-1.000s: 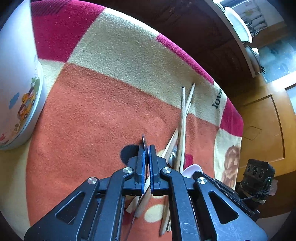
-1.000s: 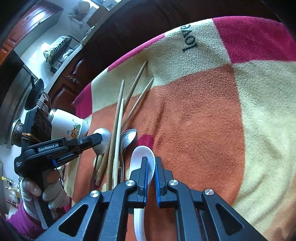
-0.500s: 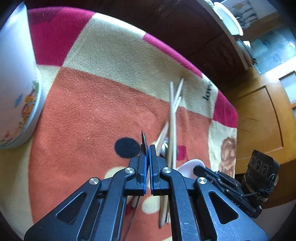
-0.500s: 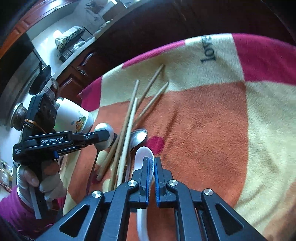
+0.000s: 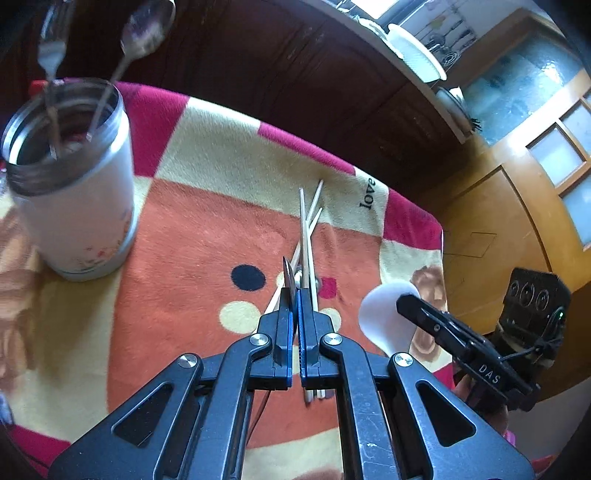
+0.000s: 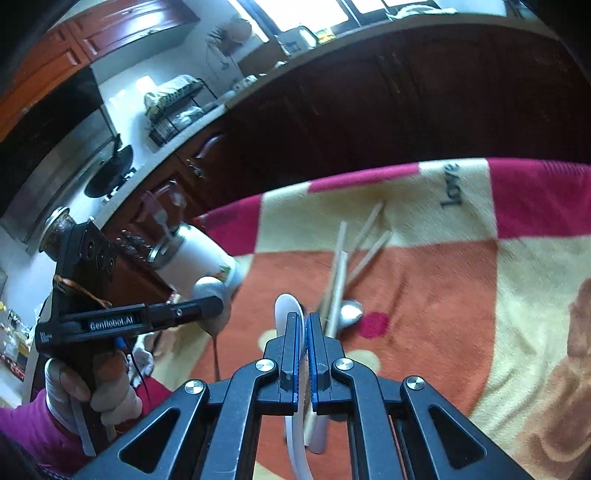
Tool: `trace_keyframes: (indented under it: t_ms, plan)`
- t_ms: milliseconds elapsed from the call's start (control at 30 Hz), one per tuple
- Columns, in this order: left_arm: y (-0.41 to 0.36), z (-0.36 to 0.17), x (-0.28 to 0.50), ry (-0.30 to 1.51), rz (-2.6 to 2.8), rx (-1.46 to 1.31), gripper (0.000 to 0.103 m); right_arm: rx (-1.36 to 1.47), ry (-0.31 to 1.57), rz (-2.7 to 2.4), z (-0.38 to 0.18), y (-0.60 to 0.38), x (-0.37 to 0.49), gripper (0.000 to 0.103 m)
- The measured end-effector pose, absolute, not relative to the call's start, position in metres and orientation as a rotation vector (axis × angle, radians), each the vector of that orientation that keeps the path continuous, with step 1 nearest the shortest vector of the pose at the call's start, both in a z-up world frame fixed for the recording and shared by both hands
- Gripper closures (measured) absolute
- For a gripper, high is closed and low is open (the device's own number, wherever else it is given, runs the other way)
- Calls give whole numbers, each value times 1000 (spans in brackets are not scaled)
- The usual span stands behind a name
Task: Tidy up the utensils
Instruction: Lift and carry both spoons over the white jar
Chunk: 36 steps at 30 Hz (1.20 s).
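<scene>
Left wrist view: metal spoon (image 5: pixel 289 279) clamped edge-on in left gripper (image 5: pixel 296 295), bowl protruding past the fingertips, thin handle trailing down beneath the jaws; held above the blanket (image 5: pixel 207 236). Right wrist view: same spoon's bowl (image 6: pixel 210 291) at the tip of the left gripper (image 6: pixel 216 308), handle hanging below.

White spoon (image 6: pixel 286 314) clamped in right gripper (image 6: pixel 303 325), jaws pressed on its neck, bowl up past the fingertips, handle curving down under the gripper. Left wrist view: white bowl (image 5: pixel 386 314) sticking out ahead of the right gripper (image 5: pixel 404 303), lifted off the blanket.

Chopsticks (image 5: pixel 308 236) lying loose on the orange patch of the blanket, crossed in a narrow fan, tips toward the far edge. Second metal spoon (image 6: pixel 351 314) lying on the blanket, touching the chopsticks' near ends.

Cup (image 5: pixel 74 192), white with steel rim, upright on the blanket at left, well apart from the chopsticks. Inside it, standing: a fork (image 5: pixel 51 48) and a spoon (image 5: pixel 147 26), heads up above the rim.

Blanket checked in orange, cream and crimson, word "love" near the far edge. Gloved hand (image 6: pixel 92 391) around the left gripper's handle, magenta sleeve. Dark wood cabinets (image 6: pixel 369 103) behind; dish rack (image 6: pixel 177 110) on the kitchen worktop beyond.
</scene>
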<state>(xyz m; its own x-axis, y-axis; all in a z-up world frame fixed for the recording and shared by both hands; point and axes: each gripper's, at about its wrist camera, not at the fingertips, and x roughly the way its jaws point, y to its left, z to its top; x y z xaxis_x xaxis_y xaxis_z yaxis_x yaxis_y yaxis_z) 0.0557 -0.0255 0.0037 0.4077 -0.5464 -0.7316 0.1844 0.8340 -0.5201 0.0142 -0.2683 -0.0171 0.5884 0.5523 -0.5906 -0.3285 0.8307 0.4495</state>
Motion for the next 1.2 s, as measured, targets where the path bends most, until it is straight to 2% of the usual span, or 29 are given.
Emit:
trace_keyframes:
  t_ms: [667, 1200]
  plan:
    - [45, 66, 33, 897, -401, -355, 102, 228, 727, 635, 40, -164, 28, 99]
    - [127, 150, 99, 711, -317, -458, 102, 272, 559, 654, 96, -77, 94, 99]
